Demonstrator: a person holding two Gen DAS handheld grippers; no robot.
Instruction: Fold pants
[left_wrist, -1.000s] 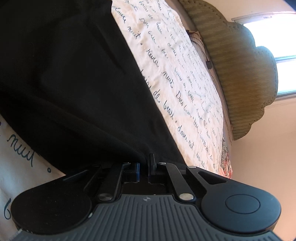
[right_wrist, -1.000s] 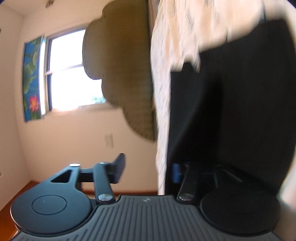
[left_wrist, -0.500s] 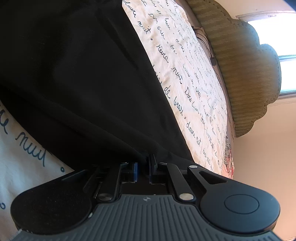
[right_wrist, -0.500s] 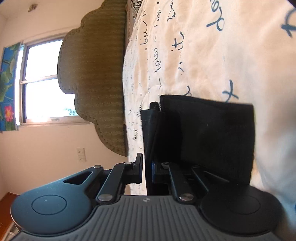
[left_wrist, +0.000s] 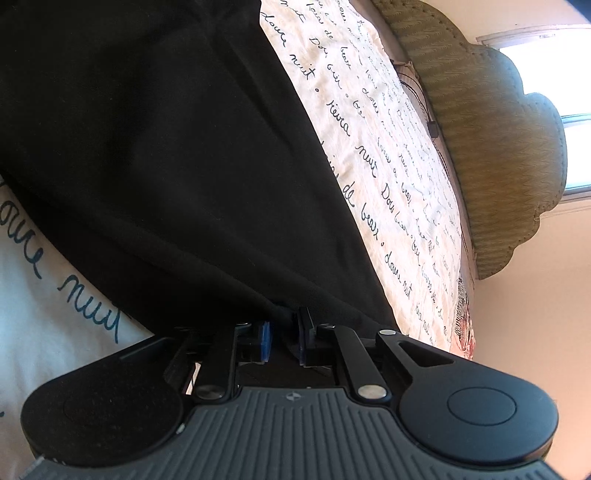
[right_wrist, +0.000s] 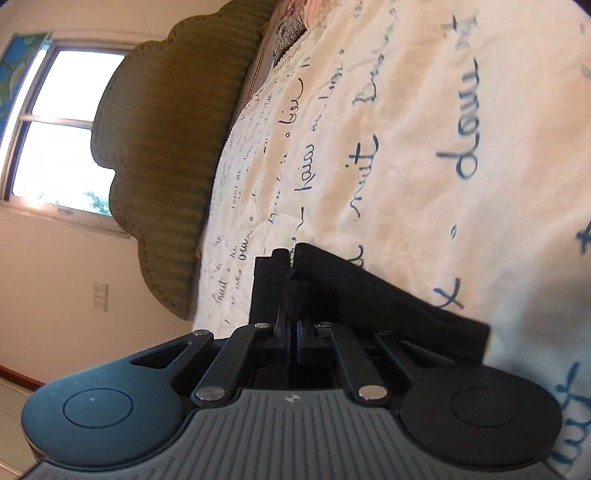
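The black pants (left_wrist: 166, 147) lie spread over a white bed cover (left_wrist: 388, 166) printed with blue script. A bunched fold of them runs up between the pads of my left gripper (left_wrist: 283, 325), and creases converge there. The jaws are opening slightly, with the cloth still pinched between them. In the right wrist view a narrow black end of the pants (right_wrist: 369, 295) rises off the bed cover (right_wrist: 424, 147). My right gripper (right_wrist: 293, 328) is shut on its edge, and the cloth stands up just past the fingertips.
A scalloped olive headboard (right_wrist: 166, 147) stands at the bed's head, also in the left wrist view as the headboard (left_wrist: 498, 129). A bright window (right_wrist: 55, 129) is behind it. A patterned pillow (right_wrist: 291, 26) lies by the headboard. The wall and a strip of floor show at the left.
My right gripper went from open beside the pants to shut on their edge, rolling as it moved. The gap between the left pads has widened a little; the left hand stayed put.
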